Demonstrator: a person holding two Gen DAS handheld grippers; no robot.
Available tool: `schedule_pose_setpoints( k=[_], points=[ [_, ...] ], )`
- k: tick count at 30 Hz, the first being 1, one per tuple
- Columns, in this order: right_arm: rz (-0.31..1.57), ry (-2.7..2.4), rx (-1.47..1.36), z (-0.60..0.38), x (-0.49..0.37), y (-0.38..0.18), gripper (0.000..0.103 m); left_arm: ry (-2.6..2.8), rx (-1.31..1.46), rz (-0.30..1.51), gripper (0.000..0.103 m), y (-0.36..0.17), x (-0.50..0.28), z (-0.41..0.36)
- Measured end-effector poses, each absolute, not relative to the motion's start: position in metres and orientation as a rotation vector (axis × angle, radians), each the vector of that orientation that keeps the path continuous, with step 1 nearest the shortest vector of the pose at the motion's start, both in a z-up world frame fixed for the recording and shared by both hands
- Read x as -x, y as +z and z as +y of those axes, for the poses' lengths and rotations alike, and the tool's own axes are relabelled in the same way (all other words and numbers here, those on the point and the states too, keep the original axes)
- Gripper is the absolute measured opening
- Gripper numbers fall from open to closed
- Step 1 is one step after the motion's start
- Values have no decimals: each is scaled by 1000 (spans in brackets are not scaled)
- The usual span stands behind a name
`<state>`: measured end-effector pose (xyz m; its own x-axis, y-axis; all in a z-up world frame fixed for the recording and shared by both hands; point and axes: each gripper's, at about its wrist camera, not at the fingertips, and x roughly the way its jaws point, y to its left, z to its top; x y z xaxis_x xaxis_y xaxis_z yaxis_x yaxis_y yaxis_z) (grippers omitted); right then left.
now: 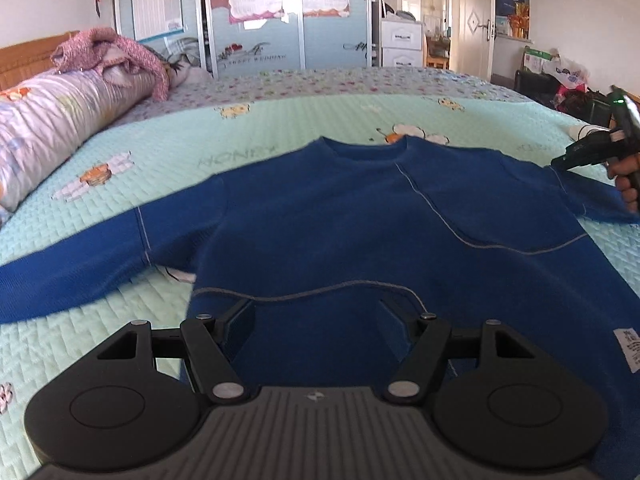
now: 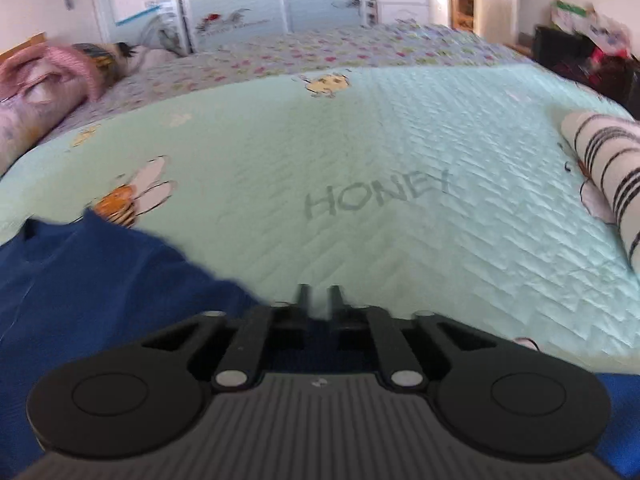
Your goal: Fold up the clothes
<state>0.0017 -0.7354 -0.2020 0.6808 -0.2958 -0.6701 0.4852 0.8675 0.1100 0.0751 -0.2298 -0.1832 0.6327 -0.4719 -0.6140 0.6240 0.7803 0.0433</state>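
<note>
bed (image 1: 280, 128): mint quilted cover with bee prints and "HONEY" | behind bed: sliding wardrobe doors (image 1: 256, 20) with papers stuck on | left of bed: wooden headboard (image 1: 24, 60), rolled bedding (image 1: 60, 120), pink knit (image 1: 116, 50) | right of wardrobe: white drawers (image 1: 402, 44), open doorway (image 1: 436, 16), daylight

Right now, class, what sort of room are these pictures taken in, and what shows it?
Most likely a home bedroom: a blue sweater lies spread on a bed with a quilted bee-print cover, a pillow roll sits along one side, and a sliding-door wardrobe stands behind.
</note>
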Motion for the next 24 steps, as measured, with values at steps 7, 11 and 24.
schedule_pose_setpoints(
  k=[7, 11, 24],
  points=[
    [753, -615, -166, -743, -8, -212, 52, -643, -310, 635, 70, -177, -58, -243],
    [690, -756, -262, -744, 24, -194, 50, -618, -317, 635, 70, -173, -54, -235],
    [662, -258, -643, -510, 170, -196, 62, -472, -175, 759, 70, -158, -44, -156]
  ],
)
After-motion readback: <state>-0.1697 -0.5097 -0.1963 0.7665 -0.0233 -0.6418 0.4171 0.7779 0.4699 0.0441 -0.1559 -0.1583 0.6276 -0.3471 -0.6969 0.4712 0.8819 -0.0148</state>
